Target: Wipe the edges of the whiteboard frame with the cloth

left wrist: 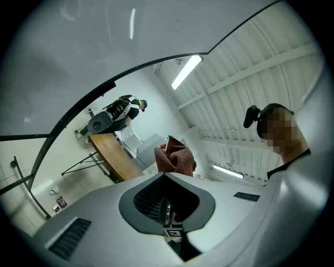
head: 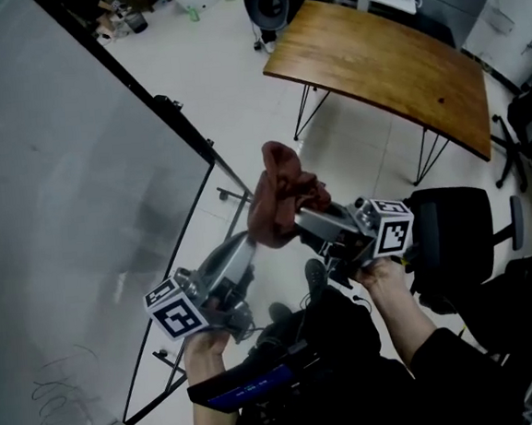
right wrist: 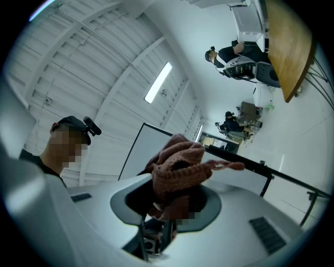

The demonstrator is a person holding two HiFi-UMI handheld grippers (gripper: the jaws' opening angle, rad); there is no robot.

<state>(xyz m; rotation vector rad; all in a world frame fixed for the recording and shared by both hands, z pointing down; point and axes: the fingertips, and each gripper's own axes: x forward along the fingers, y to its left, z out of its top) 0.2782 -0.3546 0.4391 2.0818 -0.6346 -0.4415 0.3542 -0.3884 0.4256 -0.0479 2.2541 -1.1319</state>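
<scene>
Two grippers meet at the cloth (head: 283,192). The right gripper (head: 298,221) is clamped on the bunched cloth, which stands up out of its jaws. The left gripper (head: 248,245) has its jaws together, with the cloth just beyond its tip. The whiteboard frame (head: 185,131) runs ahead of the left gripper, apart from both tools.

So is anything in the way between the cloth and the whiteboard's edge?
No, nothing visible. The right gripper holds the cloth in open air beside a corner of the whiteboard frame.
</scene>
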